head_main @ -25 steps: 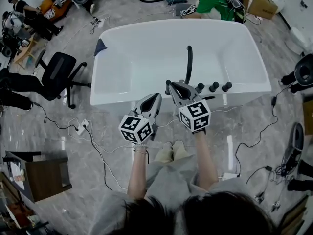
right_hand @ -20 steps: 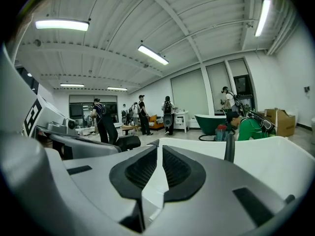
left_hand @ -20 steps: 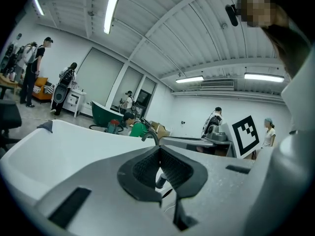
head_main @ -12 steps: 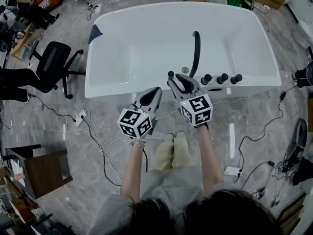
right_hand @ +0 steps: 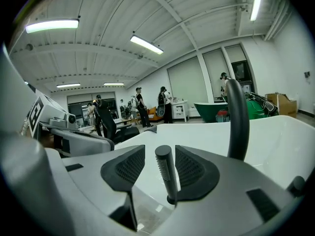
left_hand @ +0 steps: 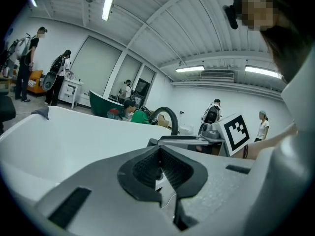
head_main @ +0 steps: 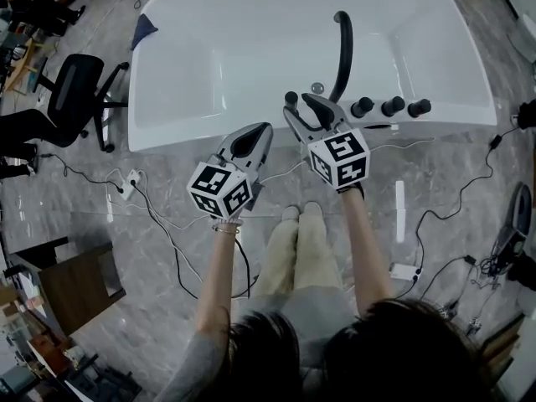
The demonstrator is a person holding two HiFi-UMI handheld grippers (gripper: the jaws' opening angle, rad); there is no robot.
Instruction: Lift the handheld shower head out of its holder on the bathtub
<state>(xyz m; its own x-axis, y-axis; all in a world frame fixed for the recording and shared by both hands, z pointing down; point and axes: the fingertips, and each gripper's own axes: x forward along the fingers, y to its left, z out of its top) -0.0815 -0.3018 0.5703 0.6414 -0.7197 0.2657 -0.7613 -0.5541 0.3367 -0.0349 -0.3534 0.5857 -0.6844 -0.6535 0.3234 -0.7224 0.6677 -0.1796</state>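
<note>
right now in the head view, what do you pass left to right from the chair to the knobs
black swivel office chair, dark blue cloth, black handheld shower head, curved black spout, three round black knobs

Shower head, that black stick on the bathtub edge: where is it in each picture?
Head view: the shower head stands on the bathtub near rim, left of the three black knobs.
Right gripper view: upright in the middle, low down.
Left gripper view: not to be made out.
Shared landmark: the curved black spout, in all three views.
</note>
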